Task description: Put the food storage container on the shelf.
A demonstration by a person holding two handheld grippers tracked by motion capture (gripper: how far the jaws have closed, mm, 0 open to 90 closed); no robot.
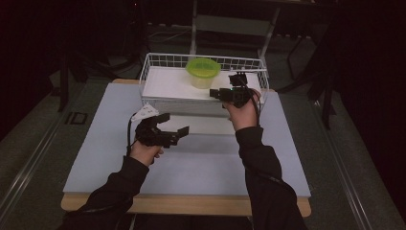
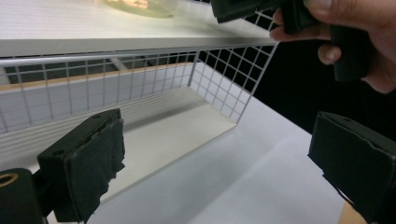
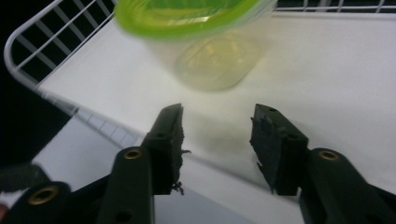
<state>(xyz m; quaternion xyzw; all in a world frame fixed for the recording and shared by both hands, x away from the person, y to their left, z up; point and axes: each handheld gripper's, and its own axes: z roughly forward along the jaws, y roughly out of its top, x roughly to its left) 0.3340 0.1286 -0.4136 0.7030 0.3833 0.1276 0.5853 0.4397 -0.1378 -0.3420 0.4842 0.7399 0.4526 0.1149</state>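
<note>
A clear plastic tub with a lime-green lid (image 1: 203, 72) stands on the white board of a wire basket (image 1: 158, 60) at the back of the table. My right gripper (image 1: 225, 86) hovers over the basket's front right part, just short of the tub. In the right gripper view the tub (image 3: 210, 42) lies beyond the jaws, and my right gripper (image 3: 217, 116) is open with nothing between its pads. My left gripper (image 1: 174, 123) hangs above the table in front of the basket. In the left gripper view my left gripper (image 2: 219, 140) is open wide and holds nothing.
The pale table top (image 1: 191, 163) stretches in front of the basket. In the left gripper view the wire wall (image 2: 224, 74) has a lower white board (image 2: 177, 126) beneath the upper one, and the other hand (image 2: 355, 28) holds its gripper above the corner. Dark floor surrounds the table.
</note>
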